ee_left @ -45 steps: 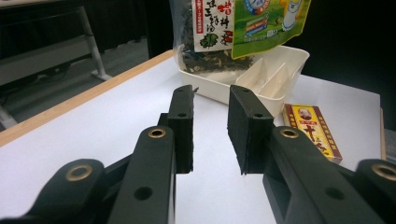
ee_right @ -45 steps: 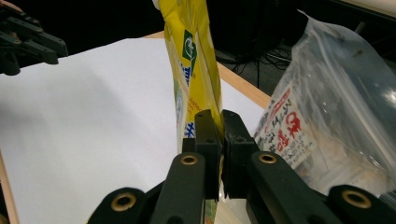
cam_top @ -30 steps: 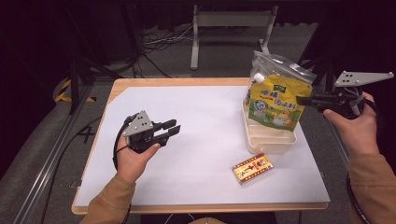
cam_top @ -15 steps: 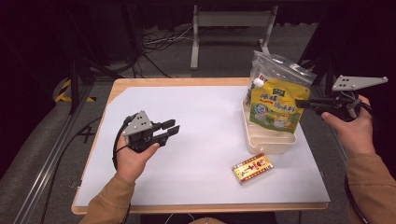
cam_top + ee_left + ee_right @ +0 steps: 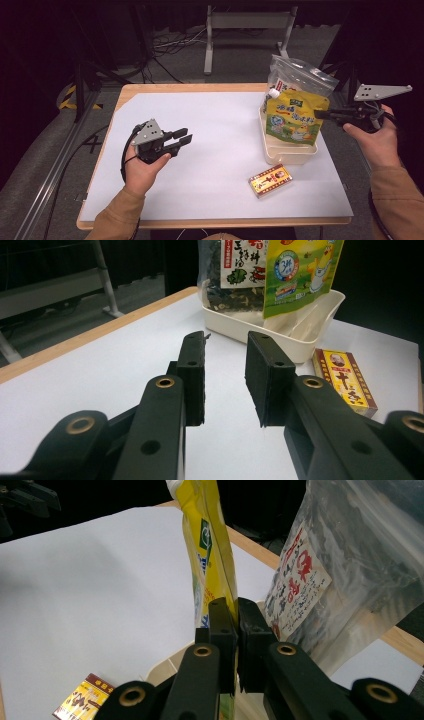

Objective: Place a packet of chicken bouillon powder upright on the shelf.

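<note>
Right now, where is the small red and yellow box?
In the high view, the small box lies flat on the table's right half, just in front of the white tray.

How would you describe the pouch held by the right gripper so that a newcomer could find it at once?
On the right side of the white table stands a cream tray with two bags upright in it. The yellow pouch is the front one, pinched at its edge by the right gripper; the clear bag behind it holds dark contents.

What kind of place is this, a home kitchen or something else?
Probably a recording studio or lab, not a kitchen. The table is covered with a plain white sheet, the surroundings are dark, cables lie on the floor behind it, and a metal stand is there too.
</note>
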A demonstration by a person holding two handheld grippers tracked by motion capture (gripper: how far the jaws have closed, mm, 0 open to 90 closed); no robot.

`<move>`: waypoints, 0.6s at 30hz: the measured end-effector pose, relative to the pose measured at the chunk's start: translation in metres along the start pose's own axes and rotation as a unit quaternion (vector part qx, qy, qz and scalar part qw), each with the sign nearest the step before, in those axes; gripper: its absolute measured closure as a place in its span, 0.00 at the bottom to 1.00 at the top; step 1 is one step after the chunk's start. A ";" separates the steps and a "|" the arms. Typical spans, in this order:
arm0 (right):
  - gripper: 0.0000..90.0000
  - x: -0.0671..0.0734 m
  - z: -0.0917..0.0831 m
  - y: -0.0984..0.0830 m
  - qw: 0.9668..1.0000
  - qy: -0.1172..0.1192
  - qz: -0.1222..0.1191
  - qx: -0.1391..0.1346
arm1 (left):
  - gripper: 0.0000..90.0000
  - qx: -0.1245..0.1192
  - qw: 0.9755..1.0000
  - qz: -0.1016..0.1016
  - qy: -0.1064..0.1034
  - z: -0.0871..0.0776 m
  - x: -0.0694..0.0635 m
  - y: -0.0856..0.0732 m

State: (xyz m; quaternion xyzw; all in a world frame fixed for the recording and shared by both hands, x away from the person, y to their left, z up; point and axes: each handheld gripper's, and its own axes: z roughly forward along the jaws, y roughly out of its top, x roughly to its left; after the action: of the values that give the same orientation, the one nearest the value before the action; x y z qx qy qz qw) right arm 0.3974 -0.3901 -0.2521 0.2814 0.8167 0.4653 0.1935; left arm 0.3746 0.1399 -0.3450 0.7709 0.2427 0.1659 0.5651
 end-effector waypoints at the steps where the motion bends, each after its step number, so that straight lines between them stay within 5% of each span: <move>1: 0.97 0.000 0.000 0.000 1.000 0.000 0.000 0.000 | 0.78 0.001 1.000 0.002 0.000 0.000 0.000 0.000; 18: 0.97 0.002 -0.007 -0.002 1.000 0.012 -0.007 -0.007 | 0.78 0.004 1.000 -0.001 -0.003 0.003 -0.001 -0.001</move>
State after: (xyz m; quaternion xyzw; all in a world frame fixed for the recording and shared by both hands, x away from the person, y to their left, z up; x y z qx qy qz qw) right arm 0.3913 -0.3940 -0.2508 0.2690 0.8176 0.4729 0.1885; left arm 0.3748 0.1375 -0.3466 0.7734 0.2428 0.1621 0.5626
